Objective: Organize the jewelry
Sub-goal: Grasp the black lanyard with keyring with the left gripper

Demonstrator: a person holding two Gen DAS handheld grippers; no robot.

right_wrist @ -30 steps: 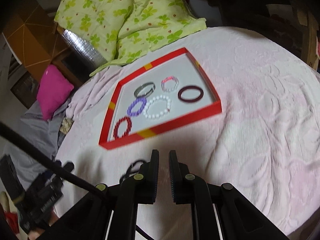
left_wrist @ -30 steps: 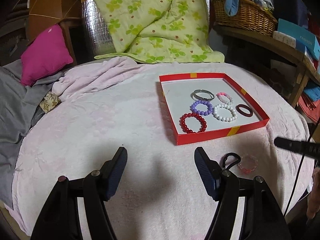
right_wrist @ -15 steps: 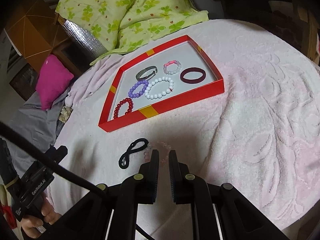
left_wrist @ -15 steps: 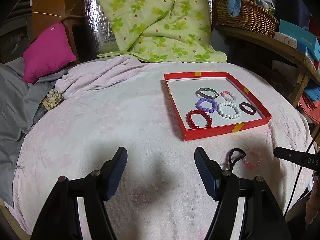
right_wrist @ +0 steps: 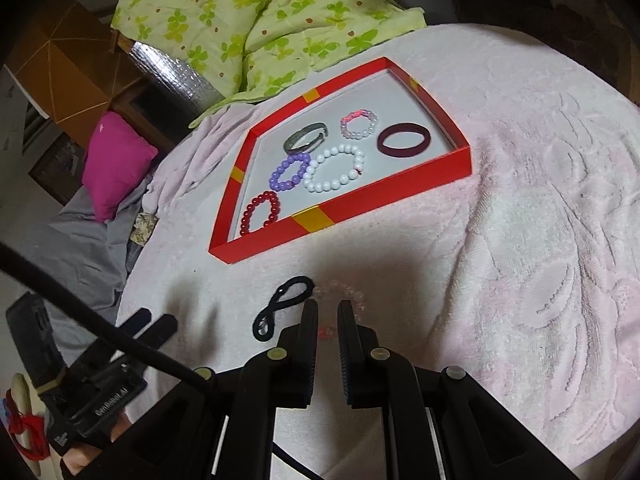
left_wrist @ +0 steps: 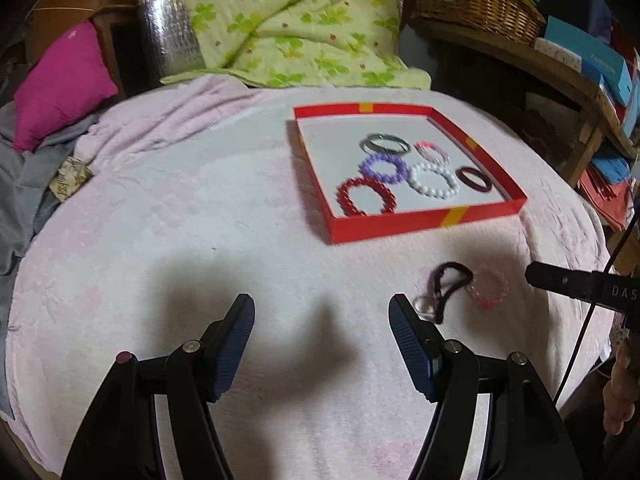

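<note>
A red tray [left_wrist: 424, 224] [right_wrist: 384, 196] holds several bracelets: red beads [left_wrist: 366, 196], purple beads [left_wrist: 382, 168], white beads [left_wrist: 434, 180], a silver bangle [left_wrist: 384, 144], a small pink one [left_wrist: 432, 152] and a dark maroon bangle [left_wrist: 474, 180]. In front of the tray, on the pink cloth, lie a black hair tie [left_wrist: 452, 284] [right_wrist: 284, 306], a clear pink bead bracelet [left_wrist: 486, 290] [right_wrist: 344, 292] and a small clear ring [left_wrist: 426, 306]. My left gripper [left_wrist: 322, 312] is open and empty, left of them. My right gripper [right_wrist: 328, 308] is shut, just before the pink bracelet and partly hiding it.
The round table carries a pale pink towel cloth [left_wrist: 200, 220]. Behind it lie a green flowered quilt [left_wrist: 288, 20], a magenta pillow [left_wrist: 60, 84] and grey cloth [left_wrist: 24, 184]. A wicker basket [left_wrist: 476, 4] and boxes sit on a shelf at right. A hand [left_wrist: 620, 396] holds the right gripper.
My left gripper sank and tipped down a little. The right view has shifted, so the hair tie and pink bracelet now show before its fingertips. Neither gripper's jaws moved.
</note>
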